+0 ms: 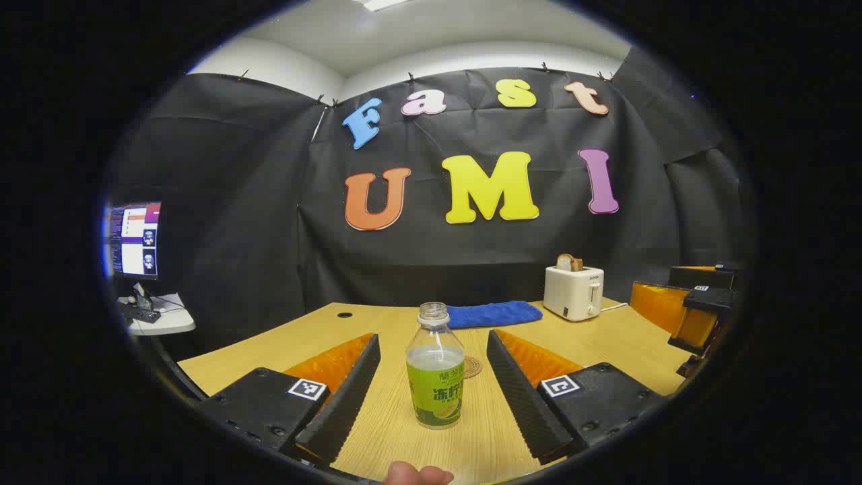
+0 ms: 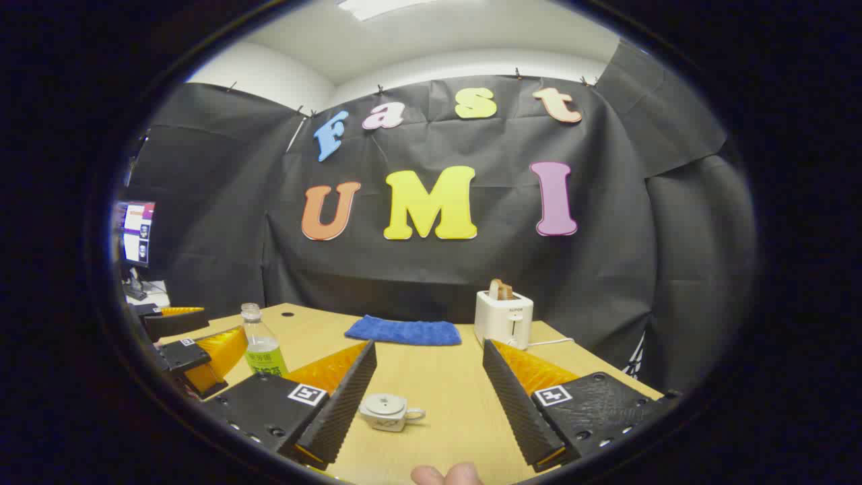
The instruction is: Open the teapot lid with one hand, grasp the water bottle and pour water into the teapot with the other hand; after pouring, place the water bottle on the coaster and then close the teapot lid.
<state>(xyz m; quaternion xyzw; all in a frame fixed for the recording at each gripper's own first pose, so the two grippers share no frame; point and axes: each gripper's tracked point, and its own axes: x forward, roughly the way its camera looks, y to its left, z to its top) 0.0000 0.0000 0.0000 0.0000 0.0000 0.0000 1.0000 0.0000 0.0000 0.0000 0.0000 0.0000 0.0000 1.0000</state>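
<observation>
A clear water bottle [image 1: 435,367] with a green label and no cap stands upright on the wooden table, partly filled. My left gripper [image 1: 432,338] is open, a finger on each side of the bottle and neither touching it. A round woven coaster [image 1: 473,367] lies just behind the bottle. In the right gripper view a small white teapot [image 2: 384,411] with its lid on sits between the open fingers of my right gripper [image 2: 429,347], nearer the left finger. The bottle [image 2: 262,350] and the left gripper [image 2: 195,350] show at that view's left. The right gripper [image 1: 700,313] shows at the left gripper view's right edge.
A white toaster [image 1: 574,293] holding a slice of bread stands at the back right of the table [image 1: 283,343], with a folded blue cloth [image 1: 495,313] beside it. A lit monitor [image 1: 135,239] sits on a side desk to the left. A fingertip [image 1: 417,475] shows at the bottom edge.
</observation>
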